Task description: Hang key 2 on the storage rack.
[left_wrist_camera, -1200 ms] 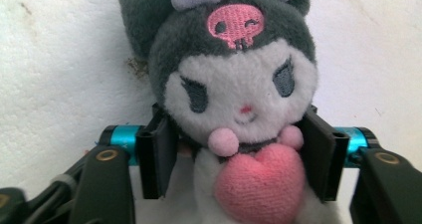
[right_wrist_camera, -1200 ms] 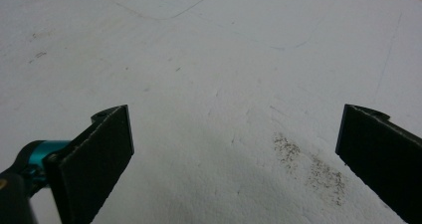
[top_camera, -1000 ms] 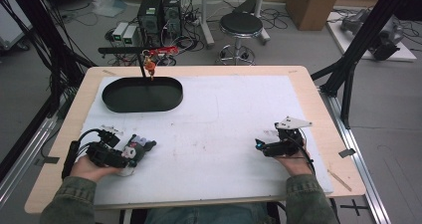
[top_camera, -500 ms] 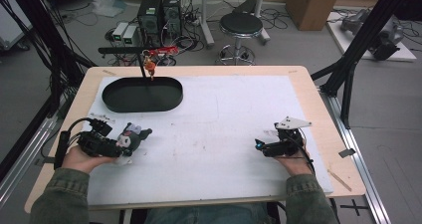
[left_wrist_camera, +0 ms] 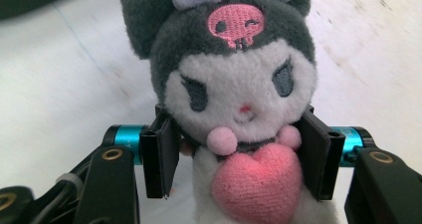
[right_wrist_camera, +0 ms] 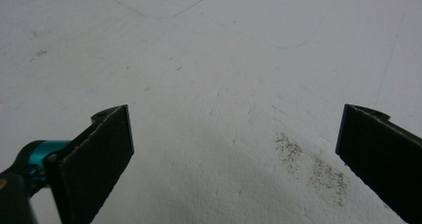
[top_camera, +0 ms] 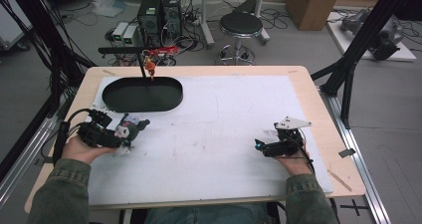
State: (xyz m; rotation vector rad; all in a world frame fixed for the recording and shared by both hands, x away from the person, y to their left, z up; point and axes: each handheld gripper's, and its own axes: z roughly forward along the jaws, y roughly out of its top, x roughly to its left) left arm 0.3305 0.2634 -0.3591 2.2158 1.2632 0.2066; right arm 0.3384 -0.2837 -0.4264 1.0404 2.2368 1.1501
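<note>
A small plush doll with a dark hood, a white face, a pink skull mark and a pink heart at its chest sits between the jaws of my left gripper; both pads press on its sides. In the high view the doll is lifted just off the white mat at the left, below the black oval tray. My right gripper rests on the mat at the right, pointing left. Its jaws stand wide apart with only bare mat between them.
The white mat covers most of the wooden table. A small orange and red thing on a stalk stands at the tray's far rim. Beyond the table are a stool, computer cases and black frame legs.
My left gripper has risen with the doll and shifted toward the left and the tray. The right gripper has stayed where it was.
</note>
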